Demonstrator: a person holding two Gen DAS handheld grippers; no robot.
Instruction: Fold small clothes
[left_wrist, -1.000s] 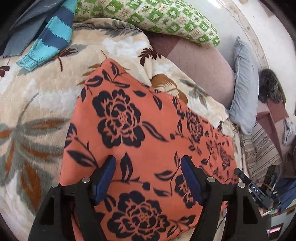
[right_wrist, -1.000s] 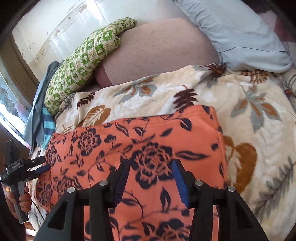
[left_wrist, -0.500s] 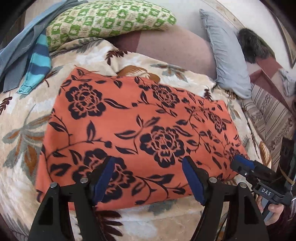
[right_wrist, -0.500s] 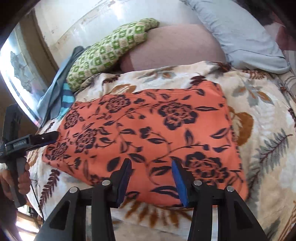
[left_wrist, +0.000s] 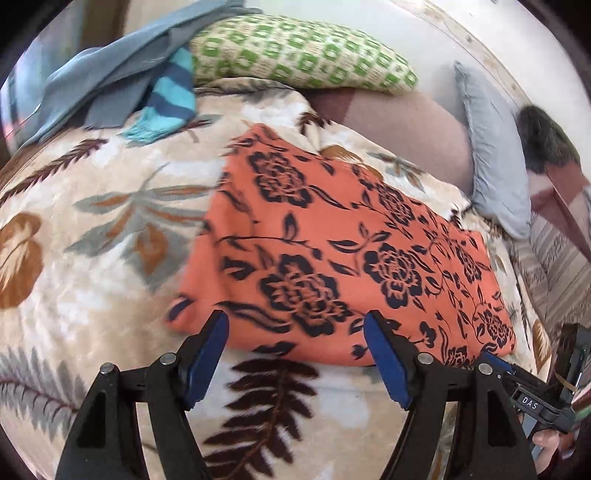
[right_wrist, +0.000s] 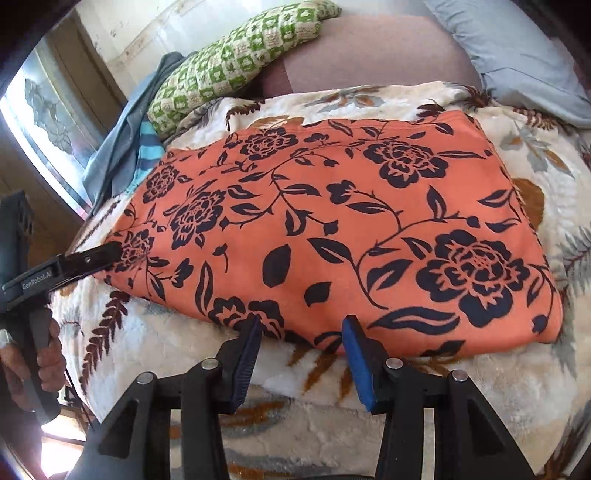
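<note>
Lying folded into a flat, rounded rectangle on a plush cream blanket (right_wrist: 498, 391) printed with ferns and leaves, an orange garment (right_wrist: 332, 229) patterned with black roses fills the centre of both views. The right wrist view alone shows a window at far left and the left gripper (right_wrist: 107, 254) at the cloth's left edge, a hand (right_wrist: 44, 354) on its grip; whether it touches cannot be told. The left wrist view alone shows a dark furry cushion (left_wrist: 546, 144) and striped bedding at right. A green checked pillow (left_wrist: 295, 55), a grey pillow (left_wrist: 495, 158) and a teal striped knit (left_wrist: 170, 99) lie beyond. Both grippers' blue-padded jaws stand apart at the garment's near edge, the right gripper (right_wrist: 299, 332) clamping nothing.
</note>
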